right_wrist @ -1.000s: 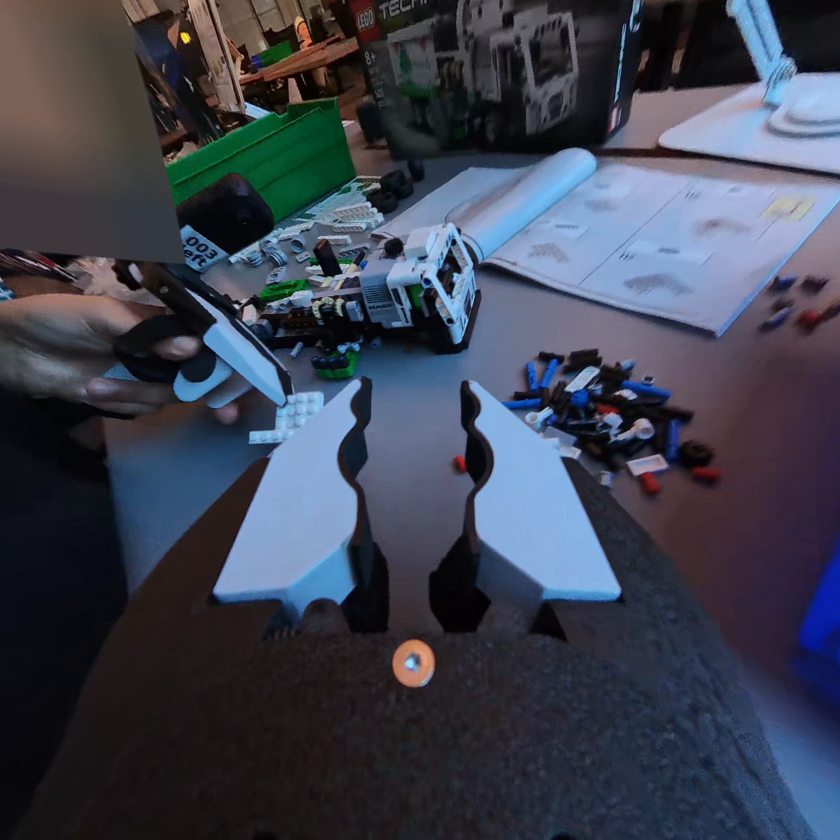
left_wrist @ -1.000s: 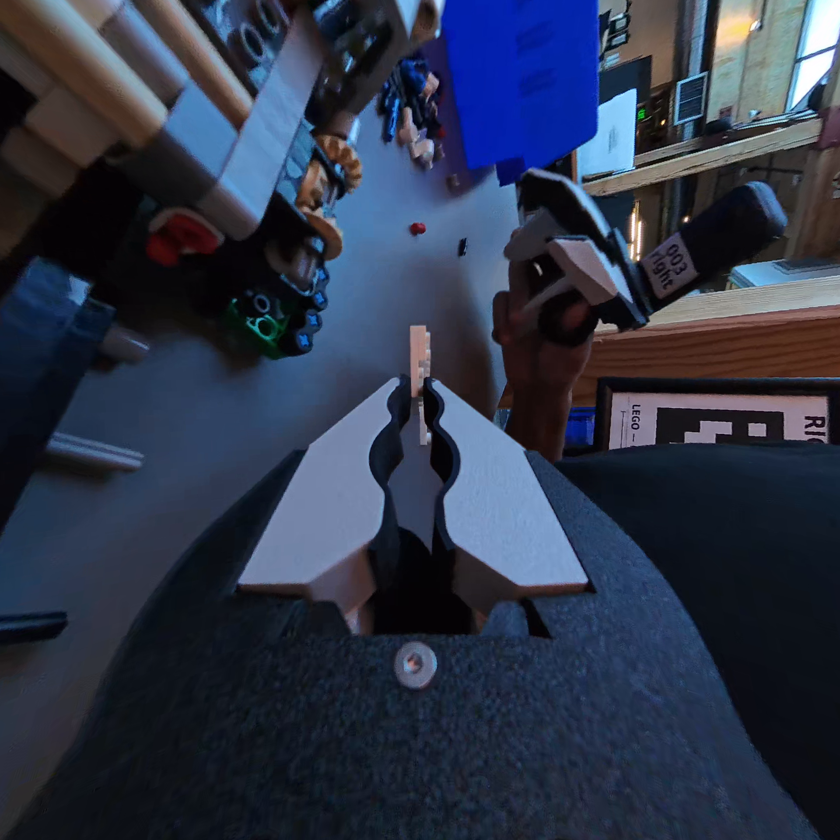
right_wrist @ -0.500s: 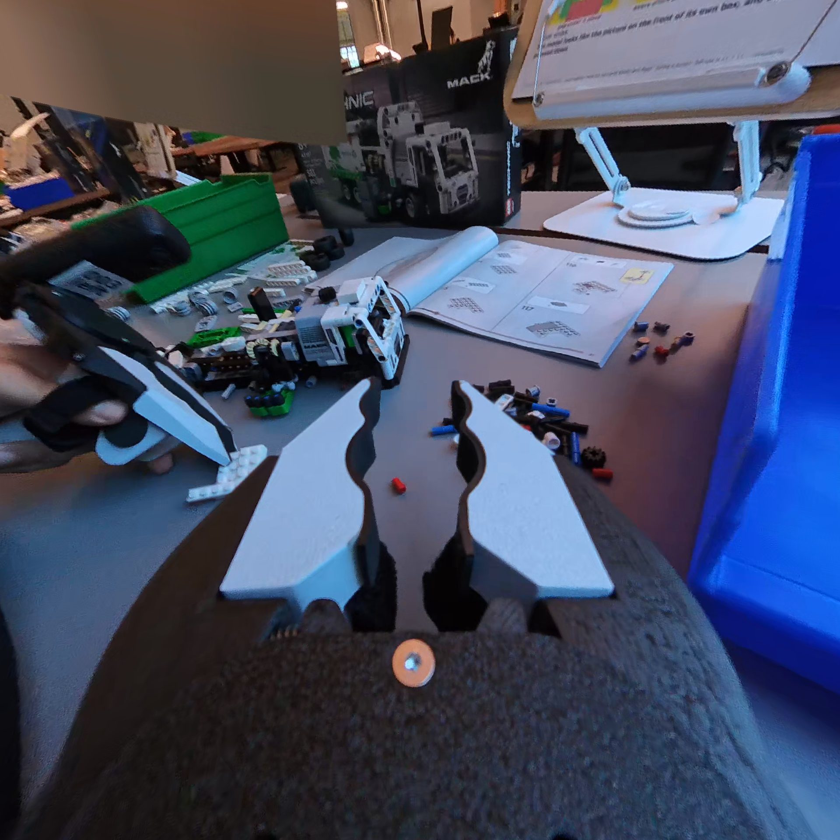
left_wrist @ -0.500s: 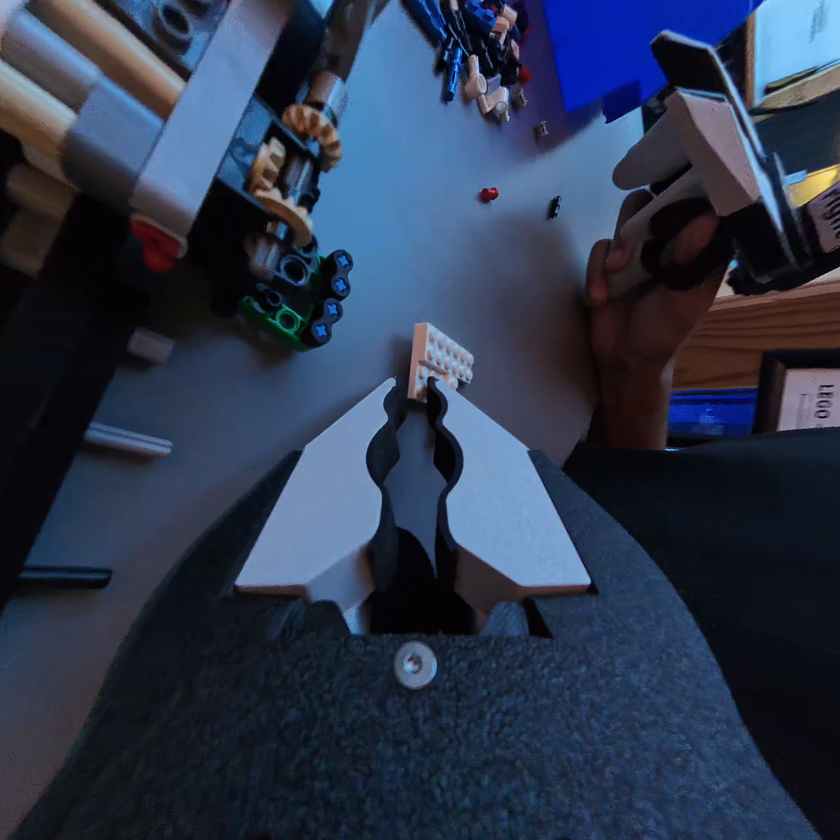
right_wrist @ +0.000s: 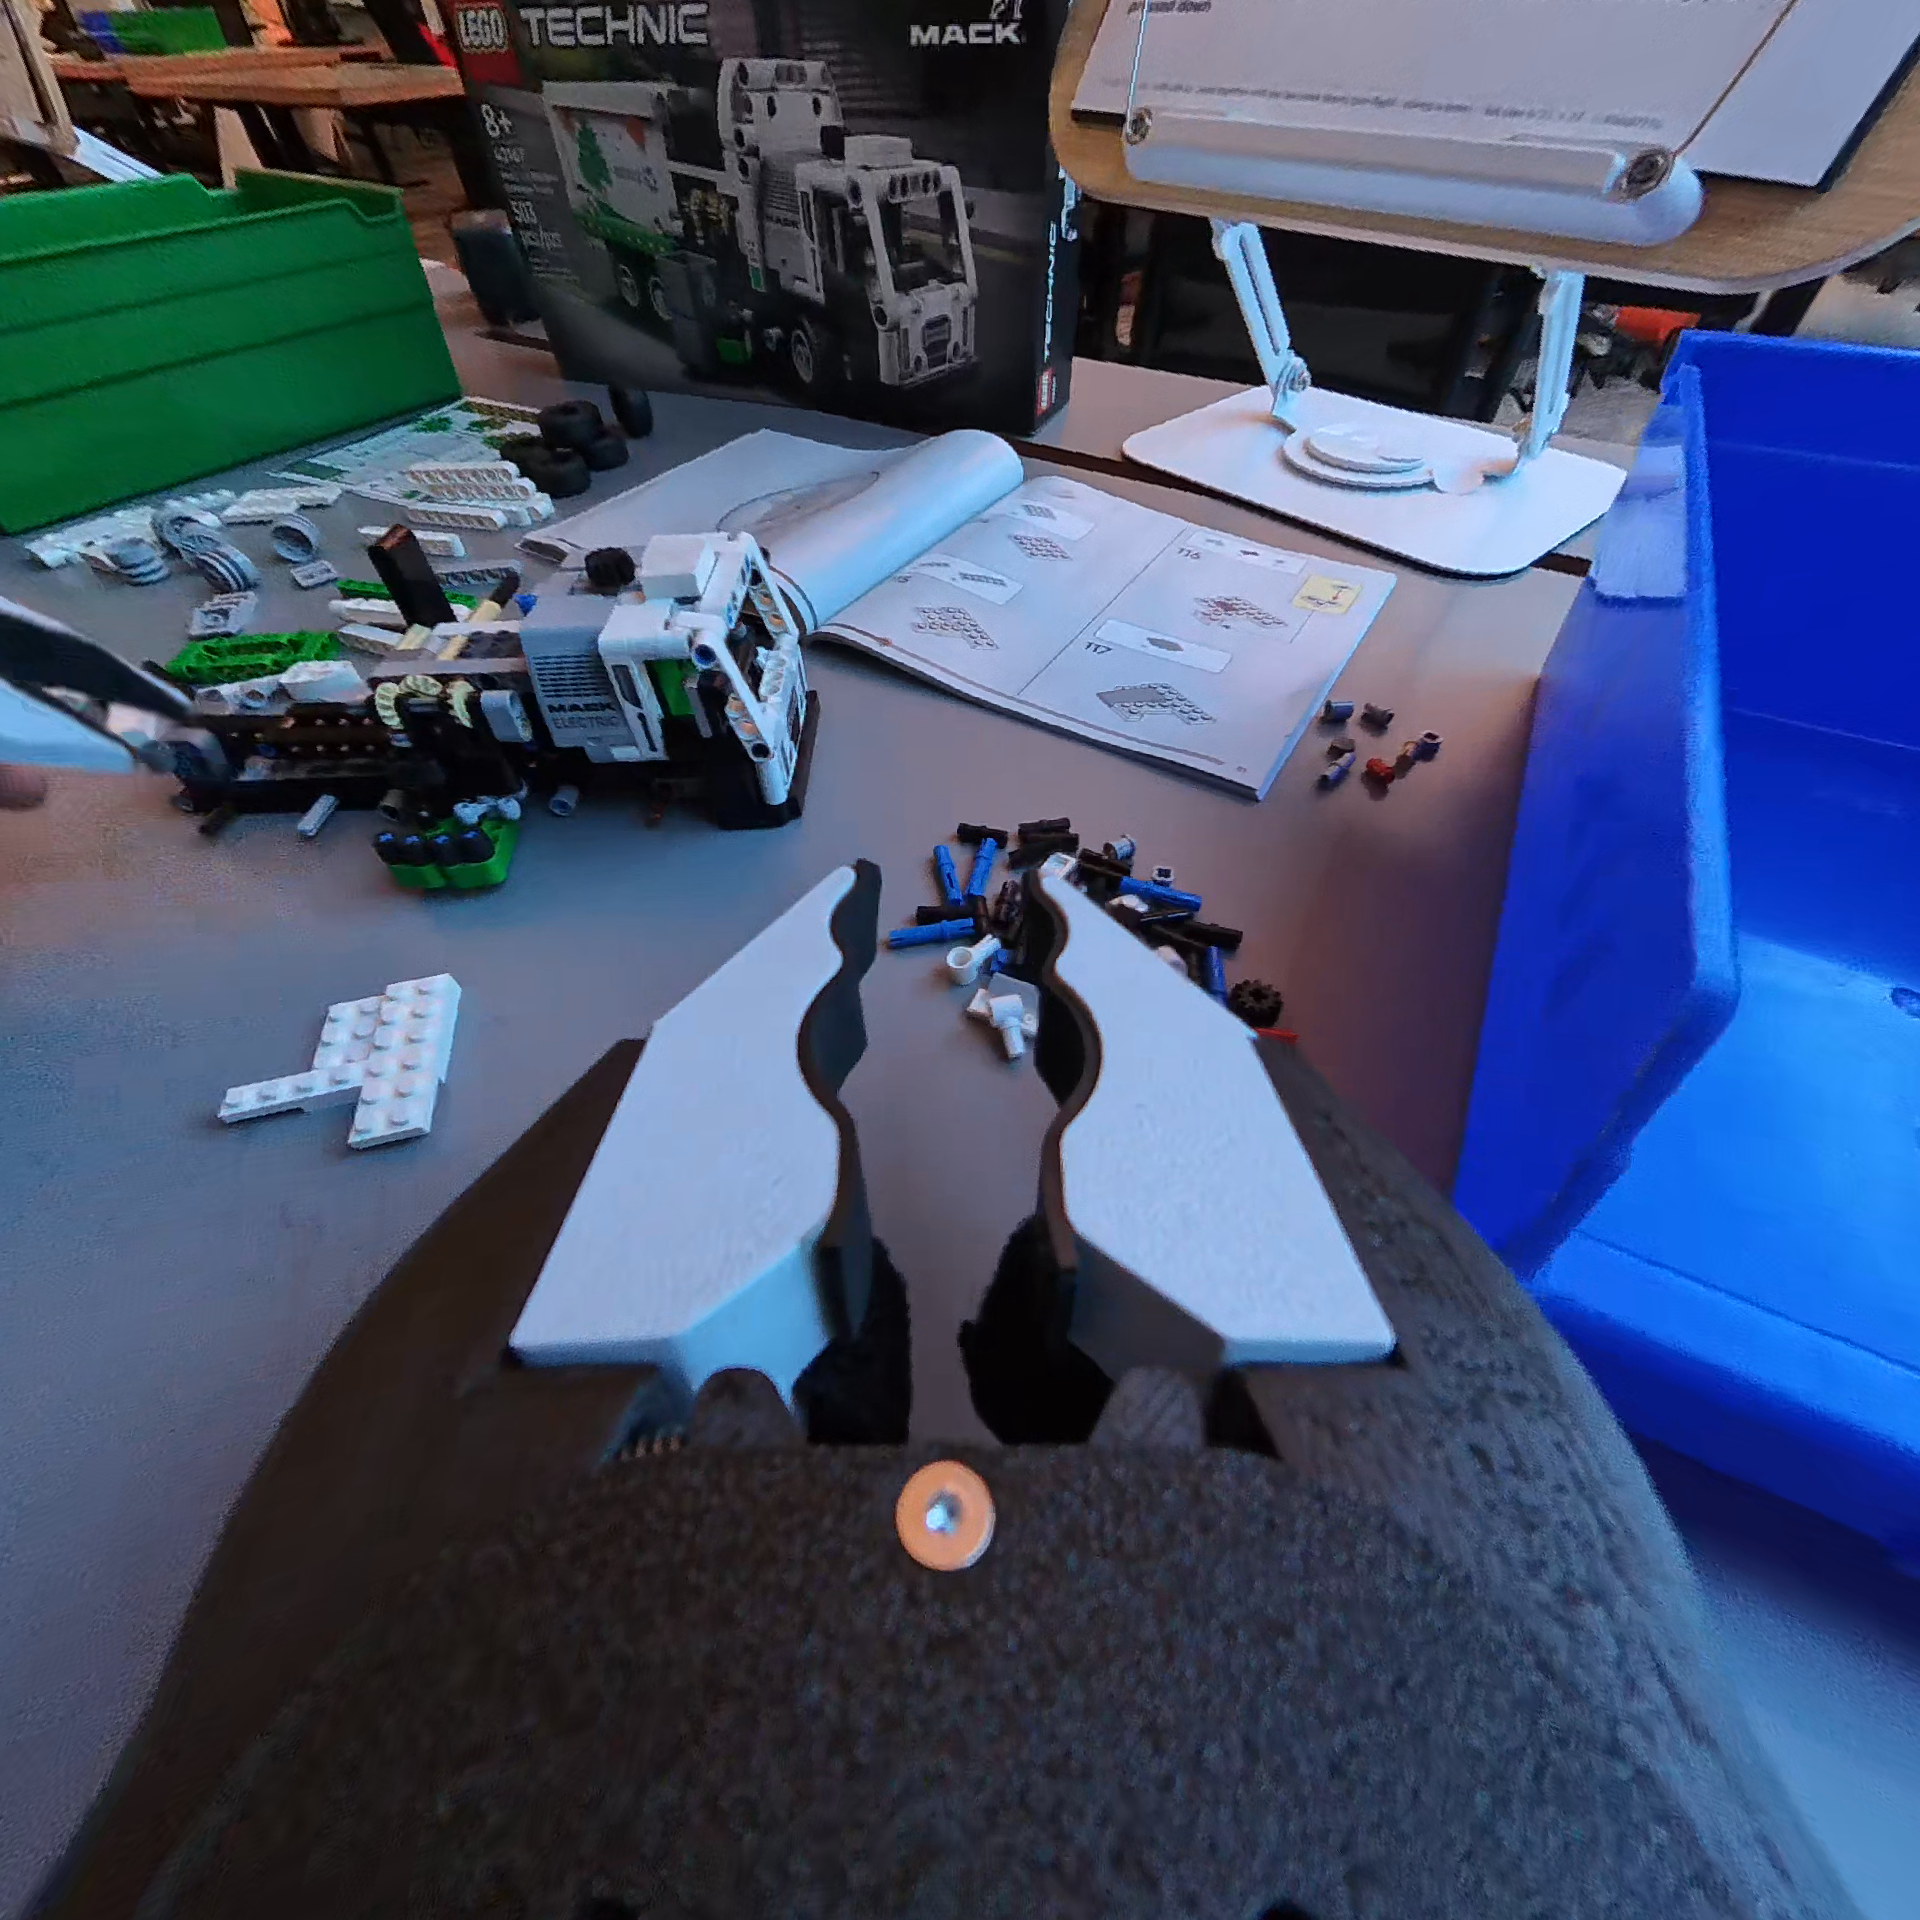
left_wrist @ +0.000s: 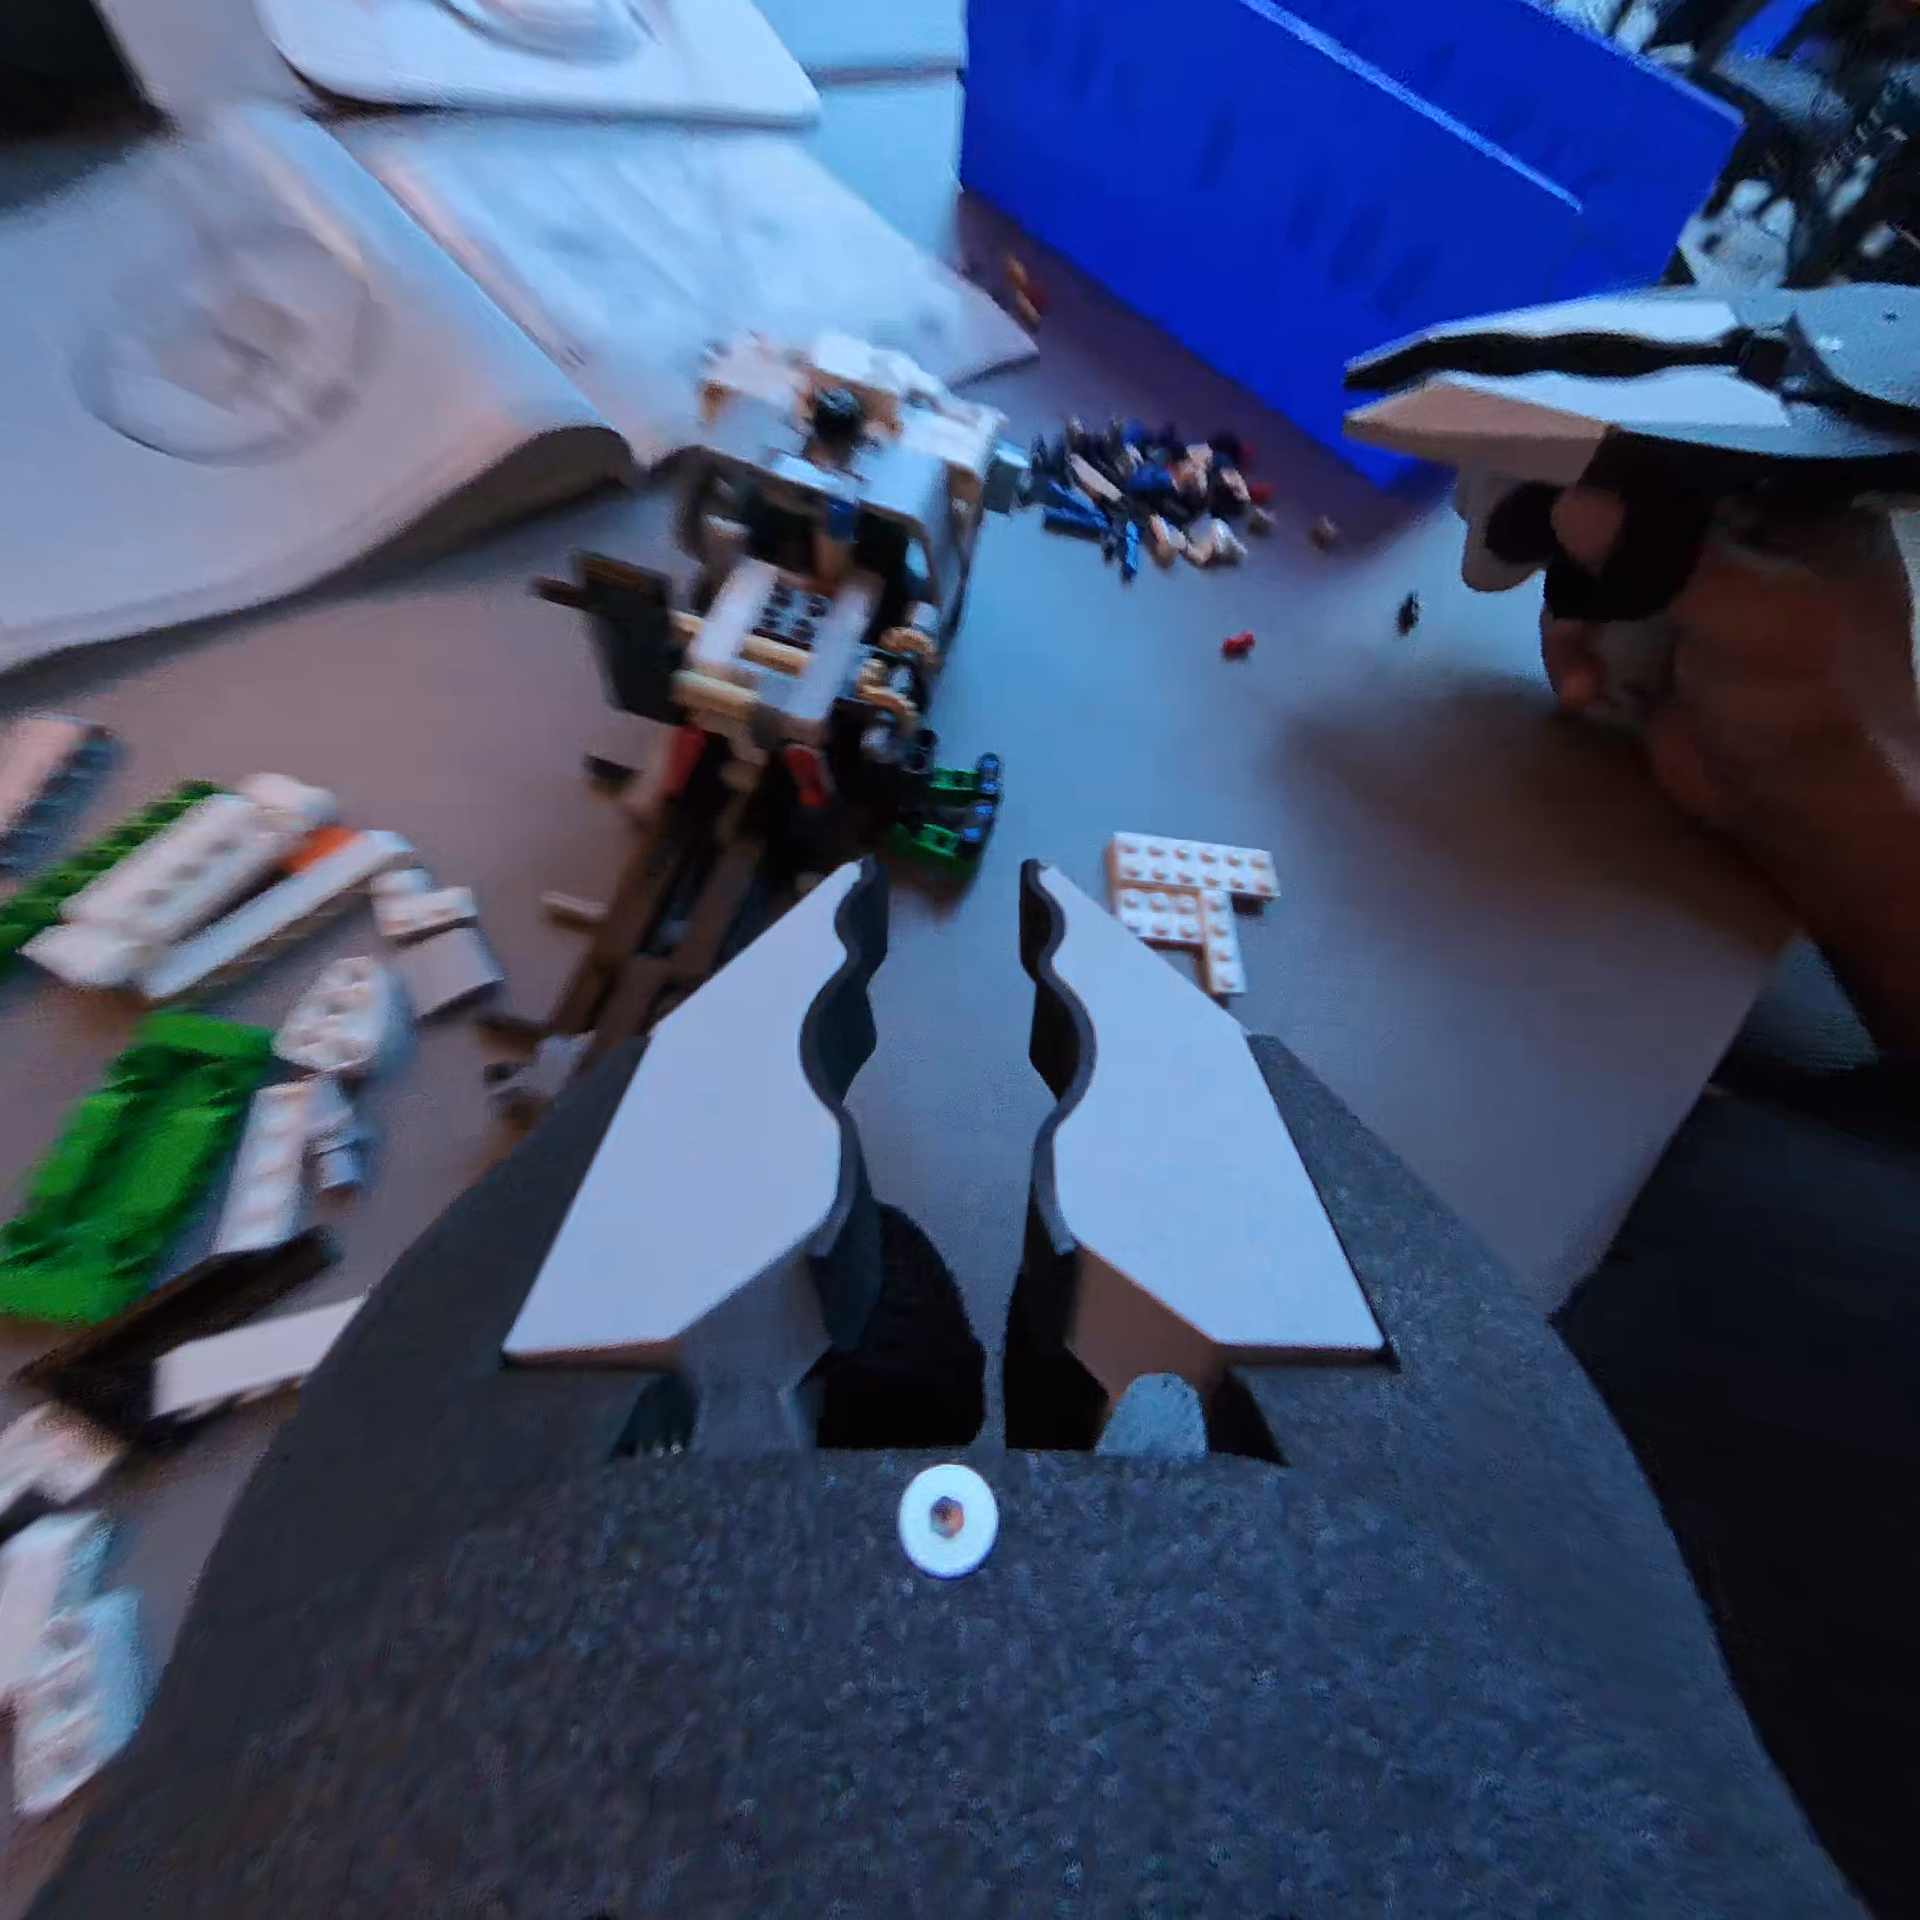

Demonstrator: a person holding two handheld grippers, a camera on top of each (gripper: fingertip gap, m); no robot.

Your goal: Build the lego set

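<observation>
On matte grey table (right_wrist: pixel 156 1299) lies a studded white stepped plate (right_wrist: pixel 366 1060); both tools (left_wrist: pixel 951 883) (right_wrist: pixel 951 883) gape empty.

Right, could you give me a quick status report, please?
Left gripper open, empty. Right gripper open, empty. White plate flat on table, untouched. Truck part-built; nothing blocking.

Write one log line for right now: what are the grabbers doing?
left gripper: open, empty | right gripper: open, empty | white plate piece: flat on table
</observation>
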